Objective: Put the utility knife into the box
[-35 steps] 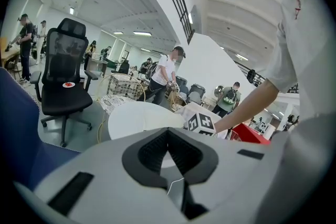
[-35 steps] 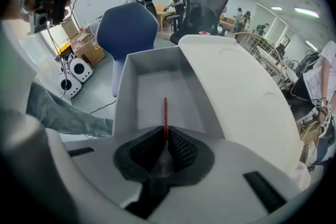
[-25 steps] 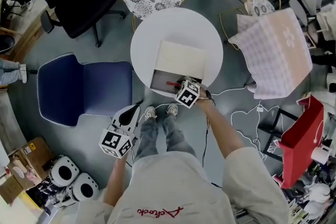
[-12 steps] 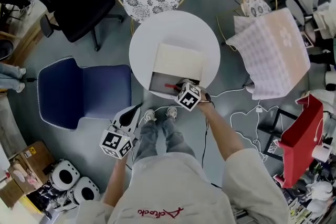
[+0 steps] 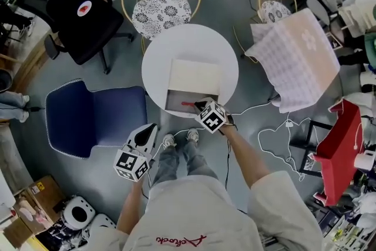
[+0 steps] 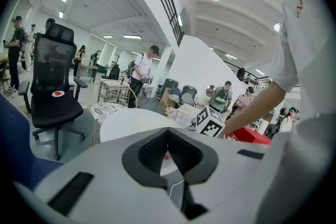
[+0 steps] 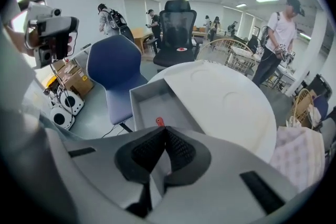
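Round and white, the table stands on a grey floor among chairs, and the work is at its 6 o'clock edge. The right gripper reaches down into the box there with its jaws drawn almost together. The red end of the utility knife pokes out just past the tips, so I judge it pinched by its near end, the rest hidden behind the pads. In the head view the knife runs from the gripper toward 9 o'clock, low over the grey floor of the box and inside its walls. The pale lid lies at 12 o'clock of the open part; I cannot tell whether it overlaps it or only touches. The step in hand looks like the release. It would go best with the knife lowered until it lies flat on the box floor. The jaws should then part only a little, so that the slim handle does not cling to a pad. The gripper should lift up and back toward 6 o'clock, clear of the near wall. The left gripper hangs at 7 o'clock, well apart from the table, jaws together on nothing. It is best kept there beside the blue chair.
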The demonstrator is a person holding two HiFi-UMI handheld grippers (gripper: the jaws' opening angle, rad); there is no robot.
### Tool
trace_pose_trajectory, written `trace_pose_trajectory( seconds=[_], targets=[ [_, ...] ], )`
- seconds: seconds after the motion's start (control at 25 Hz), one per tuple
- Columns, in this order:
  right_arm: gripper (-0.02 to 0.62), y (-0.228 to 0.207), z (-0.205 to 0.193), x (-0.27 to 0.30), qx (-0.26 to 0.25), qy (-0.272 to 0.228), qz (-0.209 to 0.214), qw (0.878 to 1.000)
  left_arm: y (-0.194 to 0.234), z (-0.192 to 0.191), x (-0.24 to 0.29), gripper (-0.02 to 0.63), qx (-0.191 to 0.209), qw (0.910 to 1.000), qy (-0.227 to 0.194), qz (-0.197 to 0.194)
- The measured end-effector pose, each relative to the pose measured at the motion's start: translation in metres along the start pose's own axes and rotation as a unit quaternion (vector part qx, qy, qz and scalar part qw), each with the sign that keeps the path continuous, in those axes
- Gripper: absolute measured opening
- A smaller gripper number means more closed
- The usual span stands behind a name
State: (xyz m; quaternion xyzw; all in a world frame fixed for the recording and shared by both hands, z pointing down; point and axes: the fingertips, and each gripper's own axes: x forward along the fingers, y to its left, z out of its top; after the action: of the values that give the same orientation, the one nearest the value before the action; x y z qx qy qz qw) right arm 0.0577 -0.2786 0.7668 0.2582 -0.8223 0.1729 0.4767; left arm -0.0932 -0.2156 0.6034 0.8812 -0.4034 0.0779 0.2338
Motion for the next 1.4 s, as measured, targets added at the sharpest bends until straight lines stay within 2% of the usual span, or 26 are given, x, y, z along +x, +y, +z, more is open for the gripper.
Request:
trace_pose_trajectory(
  seconds=[0.12, 0.24, 0.36, 0.52, 0.68, 0.8, 1.04, 1.28, 1.4],
  targets=[
    [0.017, 0.0, 0.013, -0.015, 0.035, -0.042, -0.022, 0.998, -0.003, 0.008, 0.001, 0.01, 0.014, 0.9998, -0.005, -0.015],
    [0.017, 0.0, 0.028, -0.035, 0.114, -0.105, -0.036, 0.987, -0.002, 0.018, -0.001, 0.009, 0.034, 0.999, -0.008, -0.027],
    [0.017, 0.0, 0.043, -0.063, 0.188, -0.183, -0.042, 0.964, 0.001, 0.029, -0.002, 0.01, 0.049, 0.9981, -0.013, -0.036],
    [0.017, 0.001, 0.053, -0.105, 0.251, -0.268, -0.058, 0.928, -0.002, 0.043, -0.006, 0.011, 0.063, 0.9966, -0.023, -0.048],
    [0.017, 0.01, 0.057, -0.14, 0.292, -0.331, -0.081, 0.893, -0.004, 0.05, -0.009, 0.011, 0.071, 0.9951, -0.031, -0.062],
    [0.017, 0.014, 0.055, -0.161, 0.307, -0.358, -0.105, 0.876, -0.01, 0.054, -0.008, 0.011, 0.074, 0.9937, -0.037, -0.077],
    [0.017, 0.024, 0.041, -0.205, 0.292, -0.383, -0.155, 0.863, -0.036, 0.063, -0.004, 0.011, 0.09, 0.9898, -0.043, -0.101],
    [0.017, 0.036, 0.024, -0.246, 0.257, -0.401, -0.191, 0.858, -0.063, 0.064, -0.011, 0.011, 0.099, 0.9887, -0.056, -0.097],
    [0.017, 0.046, 0.009, -0.257, 0.233, -0.402, -0.205, 0.861, -0.076, 0.058, -0.019, 0.01, 0.104, 0.989, -0.063, -0.085]
  ],
)
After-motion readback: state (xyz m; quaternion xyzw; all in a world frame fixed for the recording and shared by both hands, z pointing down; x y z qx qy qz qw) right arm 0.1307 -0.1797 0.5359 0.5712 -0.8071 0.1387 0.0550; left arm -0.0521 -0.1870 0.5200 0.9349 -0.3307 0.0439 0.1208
